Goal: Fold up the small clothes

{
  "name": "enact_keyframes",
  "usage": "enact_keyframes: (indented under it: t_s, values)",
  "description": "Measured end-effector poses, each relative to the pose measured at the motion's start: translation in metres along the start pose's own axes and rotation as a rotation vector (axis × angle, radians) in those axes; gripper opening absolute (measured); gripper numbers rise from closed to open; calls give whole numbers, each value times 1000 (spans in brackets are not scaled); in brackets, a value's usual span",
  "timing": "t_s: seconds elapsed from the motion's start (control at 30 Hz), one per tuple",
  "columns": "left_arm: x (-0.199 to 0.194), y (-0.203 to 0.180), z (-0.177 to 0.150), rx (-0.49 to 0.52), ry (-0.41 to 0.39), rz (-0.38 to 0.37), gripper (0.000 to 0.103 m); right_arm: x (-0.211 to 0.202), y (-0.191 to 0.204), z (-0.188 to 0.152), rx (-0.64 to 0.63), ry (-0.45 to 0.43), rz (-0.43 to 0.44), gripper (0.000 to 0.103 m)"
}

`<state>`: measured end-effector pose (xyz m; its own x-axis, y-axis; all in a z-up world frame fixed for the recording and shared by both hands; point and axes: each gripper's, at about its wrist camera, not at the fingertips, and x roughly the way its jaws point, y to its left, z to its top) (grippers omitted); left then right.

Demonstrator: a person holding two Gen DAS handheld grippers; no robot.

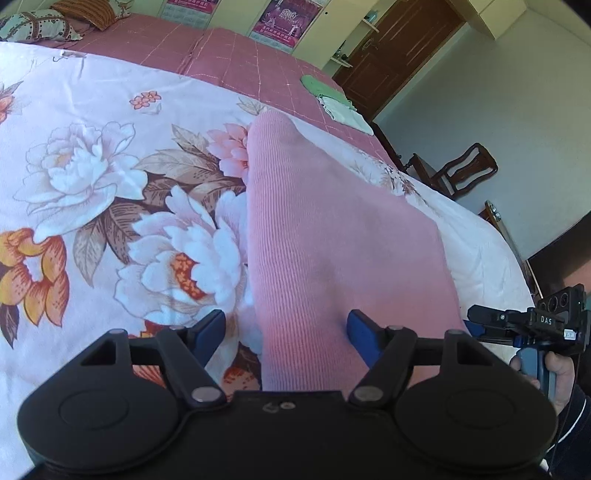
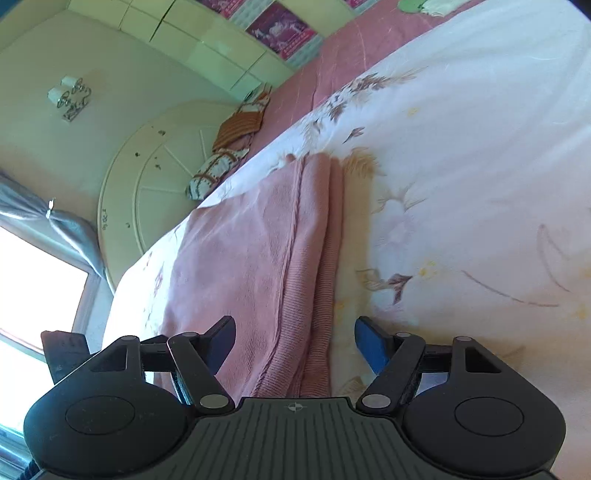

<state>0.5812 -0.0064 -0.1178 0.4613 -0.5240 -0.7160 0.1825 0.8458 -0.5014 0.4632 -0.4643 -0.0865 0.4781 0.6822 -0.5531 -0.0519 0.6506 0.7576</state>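
A pink ribbed knit garment point(image 1: 314, 236) lies folded into a long strip on the floral quilt point(image 1: 92, 155). My left gripper point(image 1: 288, 332) hovers over its near end, open, with the blue pads wide apart and the cloth beneath and between them, not pinched. In the right wrist view the same garment point(image 2: 251, 258) shows stacked folded edges along its right side. My right gripper point(image 2: 295, 341) is open over that edge, its pads clear of the cloth. The right gripper point(image 1: 480, 319) also shows at the quilt's right edge, held by a hand point(image 1: 557, 373).
A pink checked bedspread point(image 1: 240, 62) lies beyond the quilt, with pillows point(image 1: 37, 24) at the headboard and folded green and white cloths point(image 1: 332, 99) on its far corner. A wooden chair point(image 1: 461, 170) and a door point(image 1: 399, 48) stand past the bed. A window point(image 2: 33, 295) is at left.
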Motion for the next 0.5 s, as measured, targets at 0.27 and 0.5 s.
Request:
enact_keyframes:
  t_s: [0.27,0.5]
  values:
    - [8,-10,7,44,34,-4,63,6,11,2,-97,59,-17,62]
    - [27,-11,15,18,59,-25,66,11,1,6,-57,42,-20,52]
